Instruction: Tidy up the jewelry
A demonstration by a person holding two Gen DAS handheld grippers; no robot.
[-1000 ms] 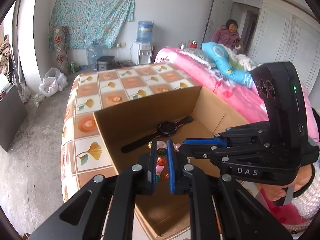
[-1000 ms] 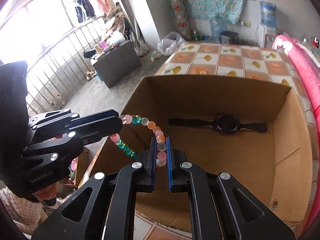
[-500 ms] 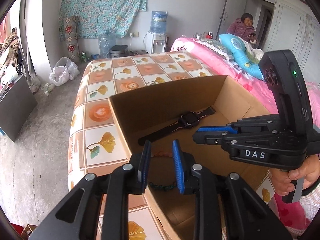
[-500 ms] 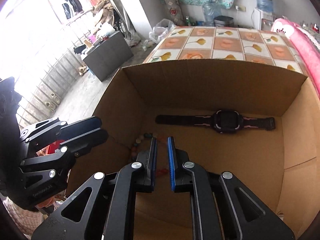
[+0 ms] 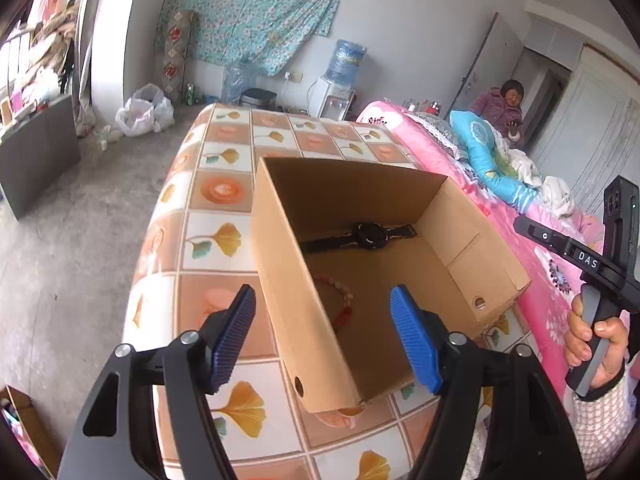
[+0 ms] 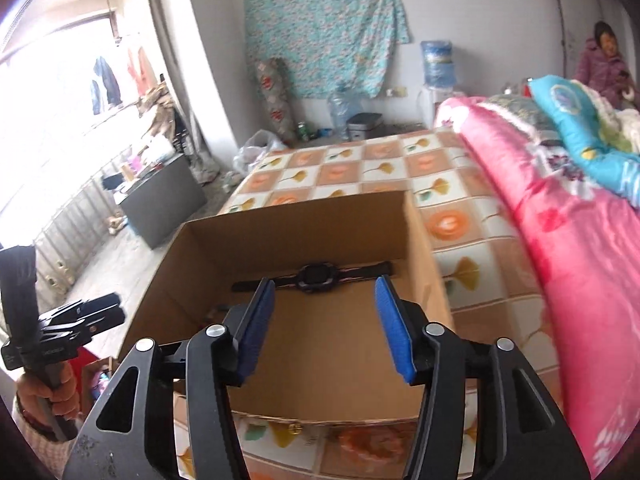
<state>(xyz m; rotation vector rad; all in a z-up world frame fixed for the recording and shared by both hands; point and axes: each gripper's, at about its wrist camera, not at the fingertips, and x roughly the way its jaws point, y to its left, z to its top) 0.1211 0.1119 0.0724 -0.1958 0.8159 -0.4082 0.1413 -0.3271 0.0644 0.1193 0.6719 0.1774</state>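
Observation:
An open cardboard box stands on a tiled-pattern table. Inside lie a black wristwatch near the far wall and a beaded bracelet by the left wall, partly hidden by that wall. My left gripper is open and empty, above the box's near left corner. My right gripper is open and empty, above the box's near edge; the watch shows between its fingers. The right gripper also shows at the right edge of the left wrist view.
A pink bed with a blue pillow runs along the table's right side. A person sits at the far end of the bed. A water dispenser and bags stand by the back wall. A grey cabinet stands left.
Both grippers let go of the bracelet, which dropped into the box. Both have opened wide and pulled back and up from the box.

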